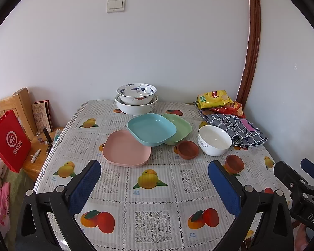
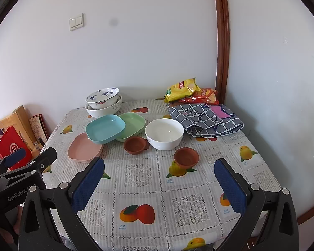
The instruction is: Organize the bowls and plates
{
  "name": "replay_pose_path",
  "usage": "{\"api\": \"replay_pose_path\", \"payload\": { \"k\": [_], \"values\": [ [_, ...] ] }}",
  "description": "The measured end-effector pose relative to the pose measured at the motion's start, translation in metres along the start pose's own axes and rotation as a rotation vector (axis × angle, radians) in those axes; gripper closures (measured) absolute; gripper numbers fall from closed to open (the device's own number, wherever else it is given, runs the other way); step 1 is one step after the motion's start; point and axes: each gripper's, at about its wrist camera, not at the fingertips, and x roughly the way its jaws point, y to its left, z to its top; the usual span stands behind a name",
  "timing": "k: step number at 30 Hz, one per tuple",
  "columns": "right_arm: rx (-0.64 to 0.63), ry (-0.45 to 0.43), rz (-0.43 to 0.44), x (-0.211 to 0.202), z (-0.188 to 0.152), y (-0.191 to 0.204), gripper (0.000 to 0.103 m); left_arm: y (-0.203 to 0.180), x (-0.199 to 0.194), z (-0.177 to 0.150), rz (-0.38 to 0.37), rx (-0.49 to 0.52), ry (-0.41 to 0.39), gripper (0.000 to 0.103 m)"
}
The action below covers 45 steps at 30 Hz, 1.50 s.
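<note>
Both claws hover over the near edge of the worktop [image 1: 157, 198], which is covered in a fruit-print cloth whose small captions read "mango" under Chinese characters. The left claw [image 1: 155, 185] stands wide, its blue pads far apart with nothing between them; the right claw [image 2: 160, 185] is equally wide and holds nothing. Each shows in the other's view at the edge of frame (one body is lettered "GenRobot", the other "DAS").

Mid-worktop, three square plastic plates overlap: the blue plate [image 1: 151, 131] lies tilted across the pink plate [image 1: 126, 149] on its left and the green plate [image 1: 178, 130] behind it on the right. Behind them, near the wall, a blue-patterned bowl [image 1: 136, 95] sits nested in a larger white bowl [image 1: 136, 106]. To the right of the plates stands a plain white bowl [image 1: 214, 140] with a small scroll motif, one brown clay dish [image 1: 188, 149] just beside it and another brown clay dish [image 1: 234, 163] nearer the claws.

At the far right corner a checked grey cloth [image 1: 236, 129] lies by a yellow crisp bag [image 1: 214, 98] and a red one [image 1: 230, 107]; their print is too small to read. Off the worktop to the left hangs a red paper bag [image 1: 10, 142] with a white round logo and Chinese characters.
</note>
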Motion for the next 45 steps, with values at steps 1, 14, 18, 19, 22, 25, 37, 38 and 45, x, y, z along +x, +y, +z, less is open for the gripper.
{"api": "replay_pose_path", "payload": {
  "k": [1, 14, 18, 19, 22, 25, 37, 38, 45],
  "values": [
    [0.001, 0.0, 0.001, 0.0, 0.0, 0.0, 0.0, 0.0, 0.0, 0.0, 0.0, 0.0, 0.0, 0.0],
    [0.003, 0.001, -0.001, 0.002, -0.001, 0.0, 0.0, 0.001, 0.003, 0.001, -0.011, -0.001, 0.007, 0.0],
    [-0.003, 0.008, -0.01, 0.006, -0.002, 0.002, 0.0, 0.001, 0.008, 0.001, -0.014, 0.0, 0.014, 0.0],
    [-0.004, 0.009, -0.011, 0.008, -0.002, 0.002, 0.0, 0.0, 0.009, 0.001, -0.016, 0.0, 0.014, 0.0],
    [-0.003, 0.017, -0.014, 0.013, -0.003, 0.003, 0.0, 0.001, 0.012, 0.002, -0.023, -0.001, 0.017, 0.0],
    [-0.006, 0.027, -0.016, 0.02, -0.003, 0.004, 0.0, 0.0, 0.019, 0.003, -0.029, 0.001, 0.027, 0.0],
    [-0.01, 0.082, -0.06, 0.069, -0.009, 0.002, 0.0, 0.004, 0.063, 0.005, -0.043, -0.001, 0.086, 0.0],
    [-0.013, 0.089, -0.067, 0.074, -0.009, 0.003, 0.0, 0.005, 0.068, 0.005, -0.042, 0.001, 0.093, 0.0],
    [0.009, 0.146, -0.029, 0.104, -0.007, 0.004, 0.0, 0.015, 0.103, 0.008, -0.027, -0.007, 0.149, 0.0]
  ]
}}
